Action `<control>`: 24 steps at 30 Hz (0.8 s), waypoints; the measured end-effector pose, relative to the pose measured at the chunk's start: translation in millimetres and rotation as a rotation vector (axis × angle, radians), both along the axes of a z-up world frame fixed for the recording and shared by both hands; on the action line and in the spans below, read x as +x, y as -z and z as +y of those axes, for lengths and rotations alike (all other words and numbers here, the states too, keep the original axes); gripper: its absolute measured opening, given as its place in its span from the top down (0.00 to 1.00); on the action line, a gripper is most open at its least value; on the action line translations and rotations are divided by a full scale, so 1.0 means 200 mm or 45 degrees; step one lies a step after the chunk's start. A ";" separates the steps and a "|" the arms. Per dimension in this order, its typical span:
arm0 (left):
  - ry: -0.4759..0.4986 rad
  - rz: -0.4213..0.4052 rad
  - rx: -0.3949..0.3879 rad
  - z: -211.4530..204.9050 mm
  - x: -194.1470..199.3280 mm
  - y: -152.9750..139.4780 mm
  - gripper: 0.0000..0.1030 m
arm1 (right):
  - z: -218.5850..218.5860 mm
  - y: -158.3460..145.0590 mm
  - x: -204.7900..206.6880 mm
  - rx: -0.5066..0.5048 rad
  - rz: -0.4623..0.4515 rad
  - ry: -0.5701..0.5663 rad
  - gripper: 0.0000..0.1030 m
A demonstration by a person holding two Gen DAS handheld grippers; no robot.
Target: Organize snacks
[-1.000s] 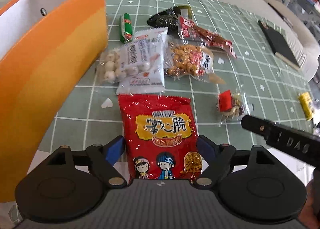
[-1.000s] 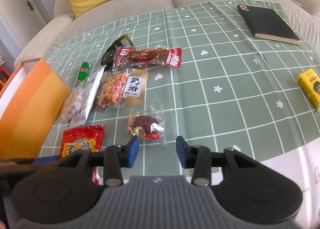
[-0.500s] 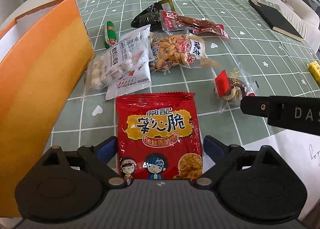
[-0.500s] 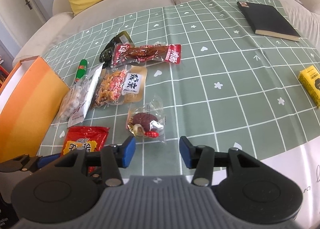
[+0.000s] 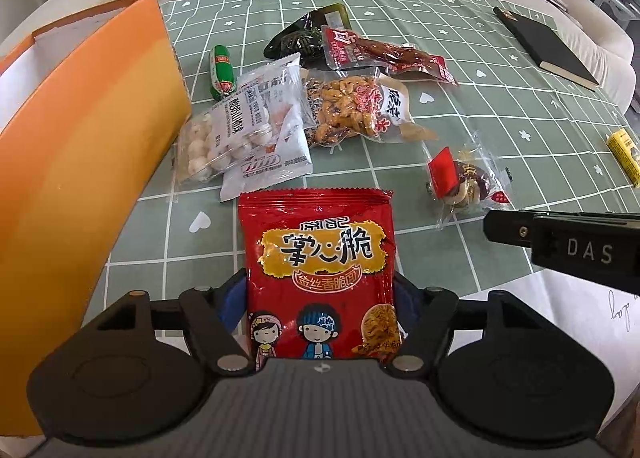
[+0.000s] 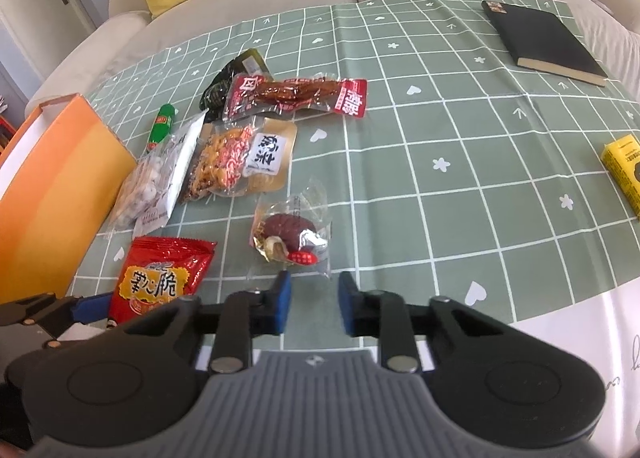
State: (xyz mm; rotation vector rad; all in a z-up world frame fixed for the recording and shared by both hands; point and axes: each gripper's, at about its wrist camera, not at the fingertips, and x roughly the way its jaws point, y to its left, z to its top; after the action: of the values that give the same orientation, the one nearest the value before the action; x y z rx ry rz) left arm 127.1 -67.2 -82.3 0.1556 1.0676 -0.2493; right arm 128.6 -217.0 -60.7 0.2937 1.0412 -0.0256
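Left wrist: fingers [image 5: 230,300] on red pkt [image 5: 318,274]

The snacks lie on the tablecloth [image 6: 440,129], right of the box [image 5: 80,145]. The crisp packet [image 5: 320,258] lies nearest, the date sweet [image 5: 464,181] to its right, the notebook [image 6: 544,37] far behind.

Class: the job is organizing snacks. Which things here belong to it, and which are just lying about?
Part of the job: red noodle-snack packet, peanut pack, white candy bags, green sausage, date snack, orange box.

Lying about: black notebook, yellow carton.
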 end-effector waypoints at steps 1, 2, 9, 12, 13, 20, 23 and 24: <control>-0.005 0.002 -0.004 0.01 0.00 0.00 0.21 | 0.00 0.00 0.00 -0.004 0.000 -0.004 0.88; -0.011 0.004 -0.011 0.01 0.00 0.00 0.22 | 0.00 0.00 0.00 -0.006 -0.002 -0.006 0.89; -0.044 0.003 -0.089 0.09 -0.04 -0.06 0.22 | 0.00 -0.03 -0.01 0.016 -0.025 -0.004 0.89; -0.050 -0.018 -0.113 0.12 -0.05 -0.11 0.22 | -0.01 -0.03 -0.02 0.035 -0.038 0.006 0.84; -0.053 -0.025 -0.118 0.13 -0.06 -0.12 0.22 | -0.01 -0.04 -0.02 0.033 -0.047 0.008 0.83; -0.078 -0.055 -0.136 0.17 -0.06 -0.18 0.22 | 0.00 -0.05 0.02 0.012 -0.122 0.012 0.38; -0.085 -0.058 -0.137 0.18 -0.06 -0.19 0.22 | 0.00 -0.03 0.07 0.061 -0.133 0.045 0.36; -0.084 -0.059 -0.137 0.19 -0.06 -0.19 0.22 | 0.00 -0.02 0.09 0.079 -0.125 0.044 0.36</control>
State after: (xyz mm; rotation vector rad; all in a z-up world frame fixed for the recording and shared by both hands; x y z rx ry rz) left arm 115.4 -30.2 -45.2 0.0294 1.0090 -0.2417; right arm 146.6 -217.3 -57.0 0.3657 0.9407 -0.0098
